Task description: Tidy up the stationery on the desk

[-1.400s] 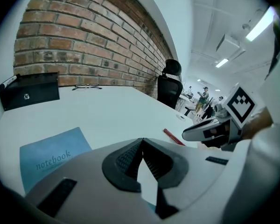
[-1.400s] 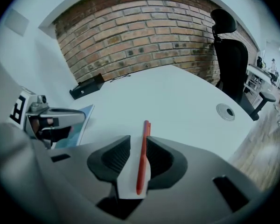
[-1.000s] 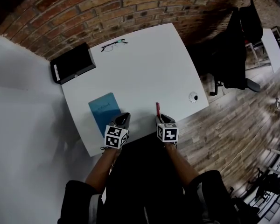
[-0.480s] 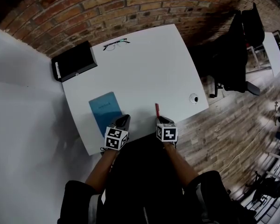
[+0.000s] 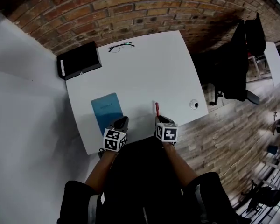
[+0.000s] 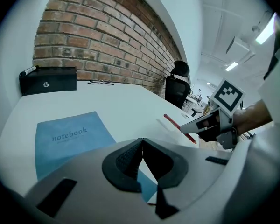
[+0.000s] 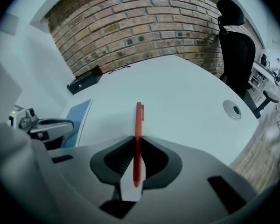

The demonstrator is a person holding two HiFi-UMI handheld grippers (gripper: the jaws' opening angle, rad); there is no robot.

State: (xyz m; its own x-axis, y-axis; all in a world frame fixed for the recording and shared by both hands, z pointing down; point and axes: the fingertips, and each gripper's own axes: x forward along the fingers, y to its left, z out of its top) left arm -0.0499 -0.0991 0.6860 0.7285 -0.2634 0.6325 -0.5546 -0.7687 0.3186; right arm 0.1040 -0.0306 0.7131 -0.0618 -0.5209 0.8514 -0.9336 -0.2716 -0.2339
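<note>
Pinching the red pen (image 7: 139,118) in the right gripper (image 7: 136,140), having just been closing on the lower barrel and now pressing it from both sides. Pointing the clip end up the middle of the right gripper view, over the white desk (image 5: 149,73). Hovering the left gripper (image 6: 142,143) at lower centre of its own view, pressed fully together on nothing, just at the near corner of the blue notebook (image 6: 67,134). Judging the pen as light, stiff, smooth plastic, probably prone to pivoting or slipping when pinched this near one end. Favouring a firm but gentle grip closer to mid-barrel.
</note>
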